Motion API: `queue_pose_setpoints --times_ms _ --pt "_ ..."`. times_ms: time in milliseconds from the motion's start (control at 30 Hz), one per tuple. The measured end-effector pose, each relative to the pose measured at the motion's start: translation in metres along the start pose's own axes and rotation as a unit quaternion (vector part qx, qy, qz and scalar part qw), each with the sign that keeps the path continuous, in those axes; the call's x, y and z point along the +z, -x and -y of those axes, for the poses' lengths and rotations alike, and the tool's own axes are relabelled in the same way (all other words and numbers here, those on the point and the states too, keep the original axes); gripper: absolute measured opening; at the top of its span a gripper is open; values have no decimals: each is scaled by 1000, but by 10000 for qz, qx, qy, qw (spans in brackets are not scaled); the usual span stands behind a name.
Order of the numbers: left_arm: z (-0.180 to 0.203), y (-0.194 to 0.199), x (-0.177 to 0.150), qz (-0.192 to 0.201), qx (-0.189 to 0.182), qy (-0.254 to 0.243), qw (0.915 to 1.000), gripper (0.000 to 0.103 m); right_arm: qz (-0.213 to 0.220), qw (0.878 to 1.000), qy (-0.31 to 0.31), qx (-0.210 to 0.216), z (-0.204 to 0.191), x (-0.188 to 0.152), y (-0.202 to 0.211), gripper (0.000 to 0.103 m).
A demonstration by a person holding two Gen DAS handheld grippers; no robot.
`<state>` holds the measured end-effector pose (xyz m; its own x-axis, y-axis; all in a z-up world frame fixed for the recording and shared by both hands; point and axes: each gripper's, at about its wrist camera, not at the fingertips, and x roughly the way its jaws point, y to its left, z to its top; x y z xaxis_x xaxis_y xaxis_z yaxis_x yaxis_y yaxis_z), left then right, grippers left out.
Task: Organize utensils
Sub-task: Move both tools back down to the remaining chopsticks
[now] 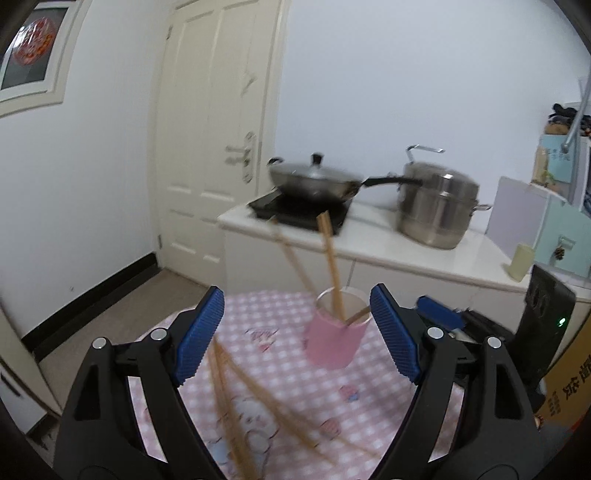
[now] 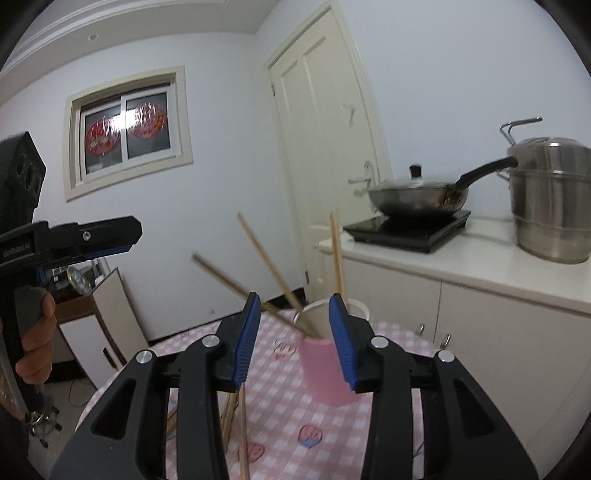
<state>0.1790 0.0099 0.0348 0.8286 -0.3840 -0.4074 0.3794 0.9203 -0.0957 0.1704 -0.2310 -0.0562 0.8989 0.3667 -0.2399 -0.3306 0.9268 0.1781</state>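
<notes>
I'm looking at pale, plain walls (image 2: 207, 192) under a white ceiling moulding (image 2: 110, 22). A cream panelled door (image 1: 214, 122) with a metal handle stands shut beside a white counter (image 1: 373, 240) on white cabinets (image 2: 480, 332). A framed window (image 2: 127, 133) with red round decorations on its glass sits high on the wall. Dark skirting (image 1: 92, 299) runs along the base above a brownish floor (image 1: 122, 310). On the counter I see a black hob (image 2: 410, 227), a lidded wok (image 2: 417, 194) and a tall steel steamer pot (image 2: 550, 199). Light is soft and even.
</notes>
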Motion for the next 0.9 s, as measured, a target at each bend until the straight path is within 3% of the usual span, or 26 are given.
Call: queue_pose_setpoints --times_ms 367,567,633,800,900 --pt "-75 -37 -54 -935 592 571 9922 80 -633 9963 475 319 -36 -32 -24 36" --pt "-104 -72 -86 -1667 986 802 9778 80 -1460 9795 1352 309 -70 -56 -56 37" --pt "-110 -83 -92 -1848 1025 860 9736 80 -1782 9739 1384 266 -70 -62 -70 37" --pt "-118 -108 -107 -2297 1037 908 9635 66 -2535 9582 1313 176 -63 -77 -102 37" --pt "-119 -119 -110 -2408 1017 910 9609 64 -2750 9533 1224 232 -60 -80 -110 37"
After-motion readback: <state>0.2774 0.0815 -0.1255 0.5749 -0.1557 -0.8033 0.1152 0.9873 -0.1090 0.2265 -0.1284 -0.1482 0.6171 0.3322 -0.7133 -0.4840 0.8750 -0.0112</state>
